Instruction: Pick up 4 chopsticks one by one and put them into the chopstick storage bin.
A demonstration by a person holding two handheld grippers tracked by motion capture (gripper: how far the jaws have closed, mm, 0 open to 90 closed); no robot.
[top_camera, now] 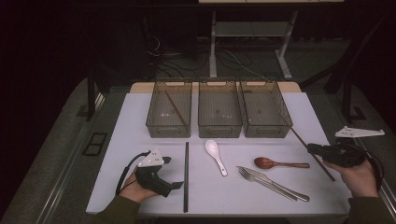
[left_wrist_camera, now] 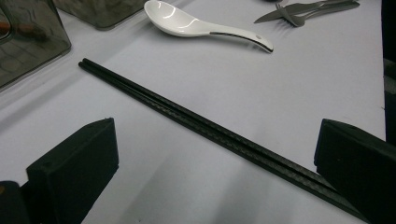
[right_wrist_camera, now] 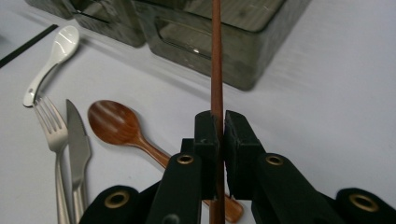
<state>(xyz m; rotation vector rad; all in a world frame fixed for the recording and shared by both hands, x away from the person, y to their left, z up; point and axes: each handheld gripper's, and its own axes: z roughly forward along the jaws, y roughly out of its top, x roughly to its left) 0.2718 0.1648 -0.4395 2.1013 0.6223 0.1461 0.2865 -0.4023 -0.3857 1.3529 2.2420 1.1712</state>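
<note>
Right tongs grip brown chopstick near right bin; left tongs open over black chopsticks, beside spoon.

Brown chopstick cut off above

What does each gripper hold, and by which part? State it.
The right gripper is shut on the brown chopstick, gripping it partway along its shaft, toward the near end. The left gripper holds nothing; its jaws stand open over the black chopsticks.
</note>
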